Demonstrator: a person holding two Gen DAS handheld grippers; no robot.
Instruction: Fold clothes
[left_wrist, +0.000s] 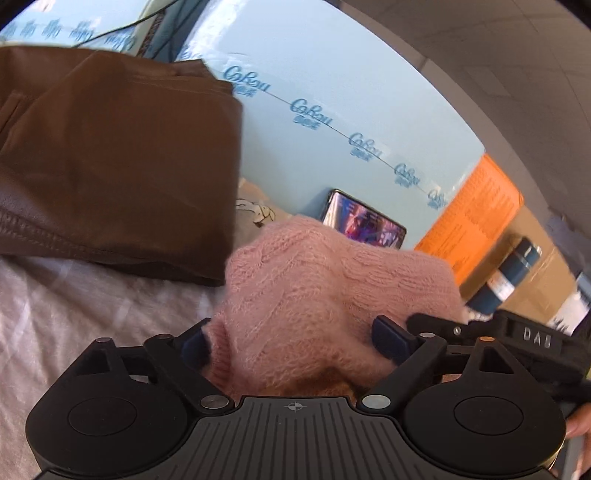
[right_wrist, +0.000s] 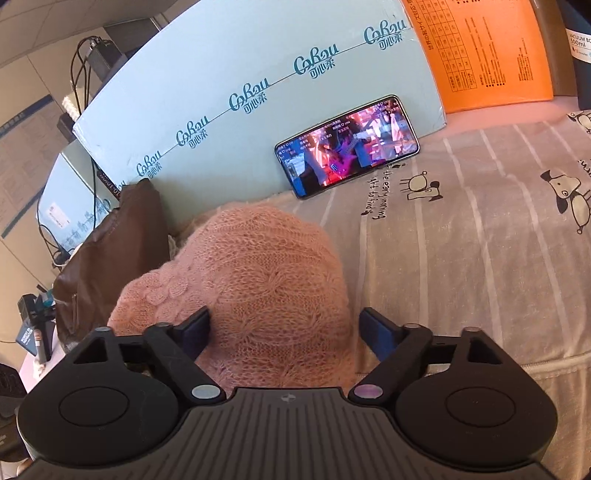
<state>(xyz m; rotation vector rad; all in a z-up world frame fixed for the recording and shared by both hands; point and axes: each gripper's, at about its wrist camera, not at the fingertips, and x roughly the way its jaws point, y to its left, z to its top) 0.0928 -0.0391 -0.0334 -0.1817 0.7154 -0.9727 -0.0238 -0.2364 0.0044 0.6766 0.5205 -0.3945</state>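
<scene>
A fluffy pink knit sweater (left_wrist: 314, 280) (right_wrist: 258, 266) lies bunched on the bed sheet (right_wrist: 480, 258). In the left wrist view my left gripper (left_wrist: 291, 341) has the sweater filling its jaws, and both blue pads press into the knit. In the right wrist view my right gripper (right_wrist: 284, 332) straddles another part of the sweater. Its left pad touches the wool, while its right pad stands just clear of the fabric edge. The black body of the right gripper (left_wrist: 535, 338) shows at the right edge of the left wrist view, close beside the left one.
A folded brown leather-like garment (left_wrist: 110, 147) (right_wrist: 110, 251) lies left of the sweater. A lit phone (left_wrist: 364, 221) (right_wrist: 347, 147) leans on a pale blue carton (left_wrist: 332, 74) (right_wrist: 221, 92). To the right stand an orange box (left_wrist: 476, 214) (right_wrist: 487, 55) and a dark bottle (left_wrist: 509, 273).
</scene>
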